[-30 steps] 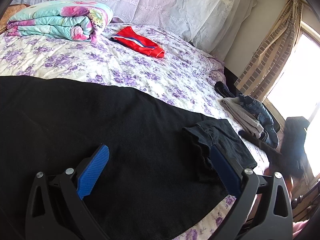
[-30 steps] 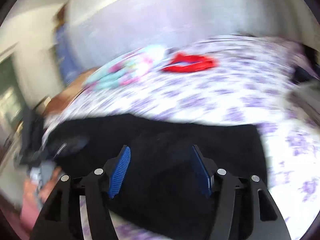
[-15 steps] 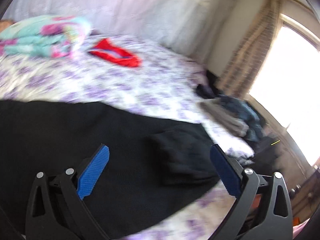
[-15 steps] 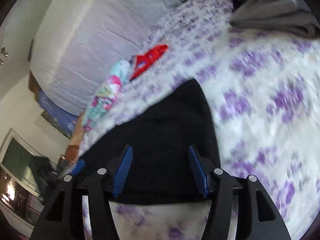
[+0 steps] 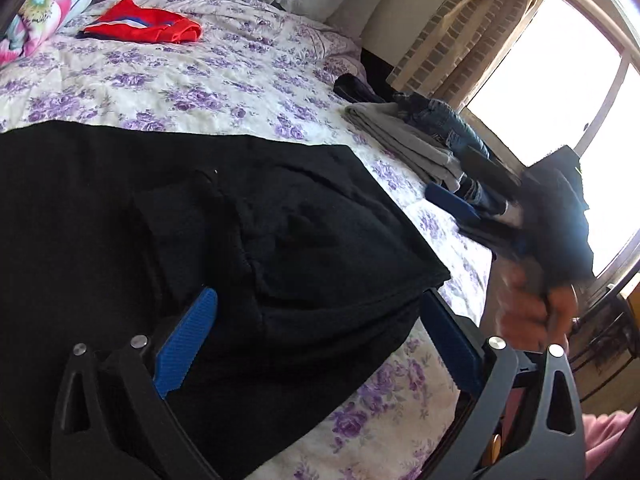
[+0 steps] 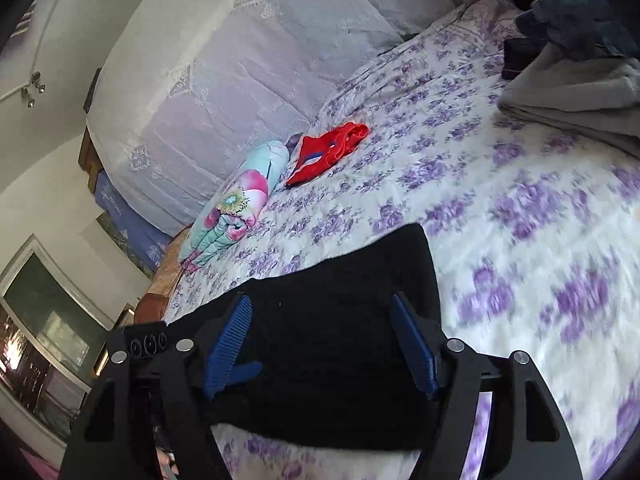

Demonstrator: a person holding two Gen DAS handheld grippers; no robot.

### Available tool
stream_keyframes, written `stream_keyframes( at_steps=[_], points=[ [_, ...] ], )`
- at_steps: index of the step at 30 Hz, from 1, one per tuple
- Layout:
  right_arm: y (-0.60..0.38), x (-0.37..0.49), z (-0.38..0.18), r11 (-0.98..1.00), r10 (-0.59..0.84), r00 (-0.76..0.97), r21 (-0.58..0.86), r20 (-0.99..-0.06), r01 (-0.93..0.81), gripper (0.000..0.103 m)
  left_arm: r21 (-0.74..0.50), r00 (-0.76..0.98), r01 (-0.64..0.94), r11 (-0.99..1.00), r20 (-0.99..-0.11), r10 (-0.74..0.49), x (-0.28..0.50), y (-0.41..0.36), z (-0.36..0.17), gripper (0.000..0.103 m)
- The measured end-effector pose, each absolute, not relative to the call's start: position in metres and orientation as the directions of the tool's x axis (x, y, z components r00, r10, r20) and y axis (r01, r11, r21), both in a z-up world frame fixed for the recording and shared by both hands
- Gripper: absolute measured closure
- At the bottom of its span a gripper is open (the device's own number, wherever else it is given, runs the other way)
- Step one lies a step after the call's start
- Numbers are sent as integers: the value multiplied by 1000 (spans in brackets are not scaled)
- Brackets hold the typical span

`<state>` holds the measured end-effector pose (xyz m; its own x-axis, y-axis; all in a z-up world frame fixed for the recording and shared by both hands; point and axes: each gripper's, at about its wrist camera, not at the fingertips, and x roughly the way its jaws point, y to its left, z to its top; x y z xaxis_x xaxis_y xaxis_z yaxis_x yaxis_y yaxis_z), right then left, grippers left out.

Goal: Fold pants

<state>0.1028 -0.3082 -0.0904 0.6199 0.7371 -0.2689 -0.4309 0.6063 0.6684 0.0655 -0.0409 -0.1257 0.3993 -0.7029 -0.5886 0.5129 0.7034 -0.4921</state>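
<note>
left gripper (image 5: 320,344) wide – over black pants (image 5: 200,220) (unheld) | right gripper (image 6: 320,344) opening – nothing gripped

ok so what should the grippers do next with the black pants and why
Probably lower both and pinch the near edge: the black pants lie partly folded on the bed, and the left gripper and right gripper, its jaws opening, hold nothing.
</note>
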Motion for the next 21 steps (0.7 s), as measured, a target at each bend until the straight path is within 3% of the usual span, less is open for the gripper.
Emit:
stream_keyframes(
  at_steps=[2,4,5,7,8,9,11,14,17,21],
  points=[
    [-295,153,-104,594,767,532,712,-359,-376,31,-477,410,518,711,-591,-695,63,-42,-127,5],
    [-295,181,-122,679,686,565,682,-459,-270,53,-453,424,525,721,-595,-683,62,-45,-126,5],
    [-302,183,-126,655,686,588,715,-428,-245,64,-436,433,530,727,-598,-675,61,-45,-125,5],
    [-307,163,-125,650,649,654,730,-389,-211,56,-416,449,530,739,-602,-660,57,-47,-124,5],
    [-306,148,-121,694,588,704,696,-399,-185,47,-416,454,530,739,-598,-661,55,-45,-123,5],
    [-303,128,-115,747,506,767,645,-395,-160,29,-424,456,527,737,-590,-666,54,-42,-121,5],
    [-289,81,-101,795,463,839,552,-287,-251,28,-447,469,507,737,-575,-671,48,-31,-116,5],
    [-258,33,-90,832,485,848,412,-214,-372,23,-422,540,464,779,-563,-626,29,-3,-97,4],
    [-217,13,-83,829,549,806,264,-219,-493,21,-373,639,380,847,-556,-532,11,39,-75,4],
    [-154,-4,-85,769,628,730,67,-271,-636,19,-438,748,90,894,-564,-352,-19,152,-58,4]
  ],
)
